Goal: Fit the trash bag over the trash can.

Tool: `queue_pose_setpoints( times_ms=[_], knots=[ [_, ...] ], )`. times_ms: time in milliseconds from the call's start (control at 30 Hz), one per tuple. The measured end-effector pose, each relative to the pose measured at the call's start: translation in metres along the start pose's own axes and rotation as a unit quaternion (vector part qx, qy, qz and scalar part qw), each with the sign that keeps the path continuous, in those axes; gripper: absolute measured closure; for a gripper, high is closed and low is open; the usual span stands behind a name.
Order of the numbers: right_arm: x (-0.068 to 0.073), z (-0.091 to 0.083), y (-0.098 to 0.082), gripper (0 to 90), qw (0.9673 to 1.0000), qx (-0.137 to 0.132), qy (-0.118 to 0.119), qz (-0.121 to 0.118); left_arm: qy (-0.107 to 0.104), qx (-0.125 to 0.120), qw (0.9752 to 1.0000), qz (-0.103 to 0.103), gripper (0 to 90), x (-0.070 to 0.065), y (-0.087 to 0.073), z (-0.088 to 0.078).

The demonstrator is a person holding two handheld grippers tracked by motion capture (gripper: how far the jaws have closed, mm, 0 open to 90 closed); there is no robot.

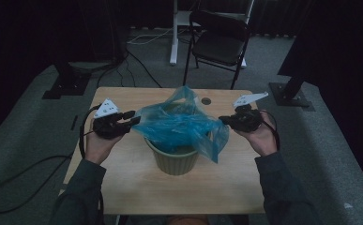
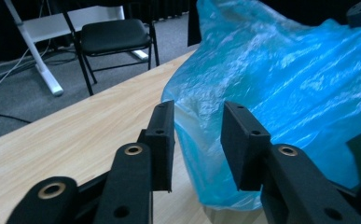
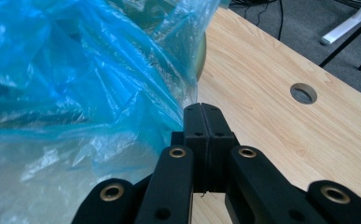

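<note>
A green ribbed pot stands mid-table with a crumpled blue plastic bag draped over its mouth. In the high view my left gripper sits just left of the bag. Its jaws are open in the left gripper view, with the bag right beyond them and nothing between them. My right gripper is at the bag's right side. In the right gripper view it is shut, with the film's edge drawn in at the jaw tips. The pot's rim peeks out behind the film.
The wooden table has a round cable hole at its back right. A black folding chair and a white desk leg stand behind it. Cables and dark stand bases lie on the grey carpet.
</note>
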State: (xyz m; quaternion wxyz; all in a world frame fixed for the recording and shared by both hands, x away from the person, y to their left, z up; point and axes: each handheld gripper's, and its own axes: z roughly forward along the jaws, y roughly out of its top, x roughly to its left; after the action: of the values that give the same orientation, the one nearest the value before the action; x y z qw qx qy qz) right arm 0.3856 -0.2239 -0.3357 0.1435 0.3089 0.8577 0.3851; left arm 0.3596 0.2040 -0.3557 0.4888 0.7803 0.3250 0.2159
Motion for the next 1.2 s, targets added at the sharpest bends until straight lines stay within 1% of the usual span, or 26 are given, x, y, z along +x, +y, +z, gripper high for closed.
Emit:
queue_pose_setpoints(
  times_ms=[133,167,267,300,333,433,500,633,733,833,900,967,1000,1033,1067,1133,1200],
  knots=[
    [0.002,0.001,0.001,90.0,1.0000,0.001,0.002,-0.003,-0.005,-0.008,0.9999,0.003,62.0,-0.004,0.005,-0.001],
    [0.003,0.002,0.001,90.0,1.0000,0.001,0.003,-0.005,-0.010,-0.012,0.9999,0.007,61.6,-0.007,0.009,-0.001],
    [0.003,0.002,0.002,90.0,1.0000,0.002,0.004,-0.005,-0.015,-0.013,0.9997,0.011,60.4,-0.010,0.012,-0.001],
    [0.004,0.003,0.002,90.0,1.0000,0.002,0.005,-0.005,-0.024,-0.015,0.9994,0.019,59.5,-0.014,0.015,-0.001],
    [0.004,0.003,0.002,90.0,1.0000,0.002,0.006,-0.005,-0.026,-0.012,0.9992,0.027,58.7,-0.017,0.016,0.000],
    [0.005,0.004,0.003,90.0,1.0000,0.003,0.007,-0.006,-0.031,-0.010,0.9989,0.034,56.4,-0.022,0.018,0.002],
    [0.006,0.004,0.004,90.0,0.9999,0.003,0.008,-0.008,-0.034,-0.015,0.9986,0.037,55.3,-0.025,0.020,0.001],
    [0.007,0.006,0.005,90.0,0.9999,0.006,0.010,-0.007,-0.043,-0.026,0.9979,0.040,53.2,-0.030,0.026,-0.001],
    [0.008,0.007,0.005,90.0,0.9999,0.005,0.011,-0.008,-0.040,-0.030,0.9978,0.043,52.5,-0.031,0.029,-0.002],
    [0.009,0.008,0.006,90.0,0.9999,0.006,0.012,-0.009,-0.035,-0.035,0.9983,0.031,52.3,-0.027,0.029,-0.002],
    [0.009,0.008,0.006,90.0,0.9999,0.006,0.013,-0.010,-0.043,-0.037,0.9980,0.026,52.1,-0.026,0.029,-0.003],
    [0.009,0.008,0.007,90.0,0.9999,0.006,0.013,-0.009,-0.050,-0.034,0.9976,0.033,51.1,-0.029,0.030,-0.002],
    [0.009,0.008,0.007,90.0,0.9999,0.006,0.013,-0.009,-0.050,-0.034,0.9976,0.033,50.3,-0.029,0.030,-0.002],
    [0.009,0.008,0.007,90.0,0.9998,0.006,0.013,-0.010,-0.059,-0.029,0.9971,0.039,49.3,-0.032,0.030,0.000],
    [0.009,0.009,0.007,90.0,0.9998,0.006,0.013,-0.011,-0.062,-0.026,0.9969,0.041,48.7,-0.033,0.030,0.001],
    [0.009,0.009,0.007,90.0,0.9998,0.007,0.014,-0.011,-0.074,-0.026,0.9960,0.042,46.7,-0.036,0.031,0.003],
    [0.010,0.009,0.007,90.0,0.9998,0.008,0.014,-0.013,-0.081,-0.026,0.9953,0.045,45.5,-0.038,0.030,0.005]
  ],
)
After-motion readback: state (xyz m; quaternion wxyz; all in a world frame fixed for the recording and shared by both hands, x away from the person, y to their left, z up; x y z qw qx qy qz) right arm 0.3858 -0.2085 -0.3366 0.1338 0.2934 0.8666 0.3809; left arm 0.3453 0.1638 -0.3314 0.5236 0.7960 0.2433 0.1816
